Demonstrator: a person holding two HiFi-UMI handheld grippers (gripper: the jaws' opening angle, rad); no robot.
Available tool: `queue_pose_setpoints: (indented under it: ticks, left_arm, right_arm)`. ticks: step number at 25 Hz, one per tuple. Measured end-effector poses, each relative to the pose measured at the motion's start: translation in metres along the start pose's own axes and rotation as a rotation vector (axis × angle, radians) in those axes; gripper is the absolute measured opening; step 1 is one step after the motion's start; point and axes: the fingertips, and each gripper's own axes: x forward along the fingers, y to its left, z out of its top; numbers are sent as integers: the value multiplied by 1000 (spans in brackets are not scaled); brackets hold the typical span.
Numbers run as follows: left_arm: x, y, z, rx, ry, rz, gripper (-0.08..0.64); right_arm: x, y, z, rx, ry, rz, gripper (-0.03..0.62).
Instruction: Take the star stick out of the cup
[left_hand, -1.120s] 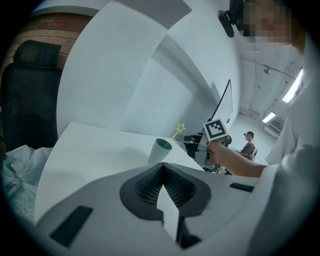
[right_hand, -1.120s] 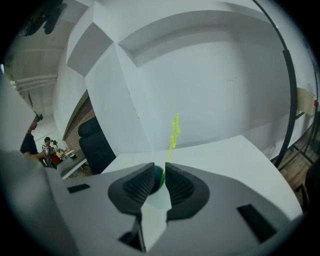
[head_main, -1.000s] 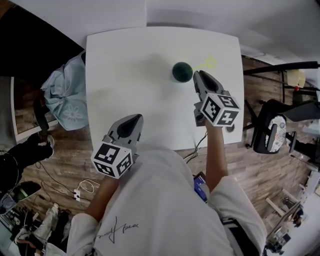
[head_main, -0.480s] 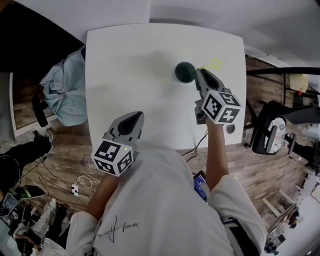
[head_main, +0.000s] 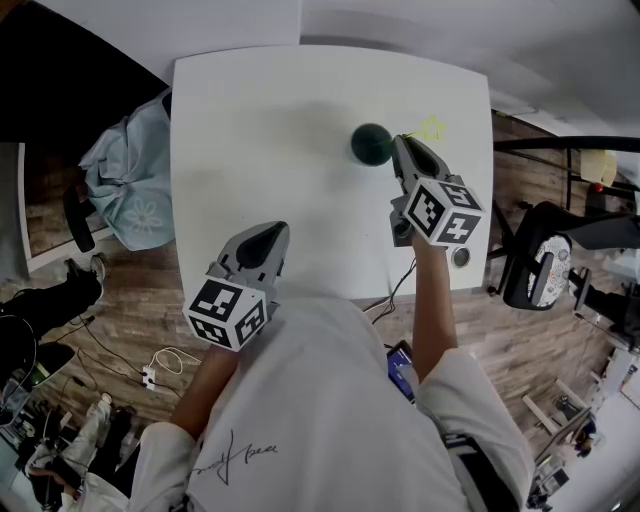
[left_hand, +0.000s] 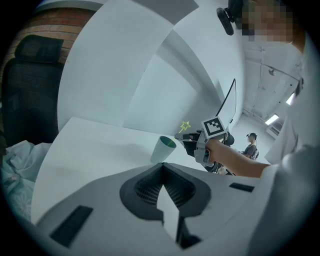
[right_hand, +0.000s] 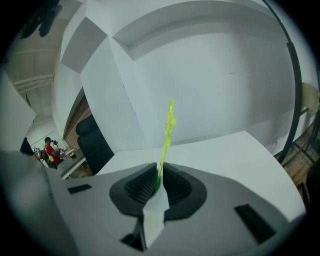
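A dark green cup (head_main: 371, 144) stands upright on the white table (head_main: 250, 120), right of centre; in the left gripper view the cup (left_hand: 163, 149) looks pale outside and teal inside. My right gripper (head_main: 400, 143) sits just right of the cup's rim, shut on the thin yellow-green star stick (right_hand: 165, 142). The stick leans away from the cup, with its star (head_main: 430, 127) out to the right. Its lower end is hidden between the jaws. My left gripper (head_main: 270, 232) hovers shut and empty near the table's front edge, far from the cup.
A chair with a light blue cloth (head_main: 130, 185) stands left of the table. A black office chair (head_main: 545, 265) stands to its right. A small round object (head_main: 460, 257) sits near the table's front right corner. Cables lie on the wooden floor (head_main: 150, 375).
The right gripper and the star have crept slightly to the right of the cup. The left gripper has stayed where it was.
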Motion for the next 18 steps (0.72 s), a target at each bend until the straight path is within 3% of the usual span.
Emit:
queue_pose_setpoints:
  ticks: [18]
  left_arm:
    - [-6, 8, 5, -67, -44, -9, 3]
  right_arm:
    - [-4, 6, -1, -9, 3, -1, 31]
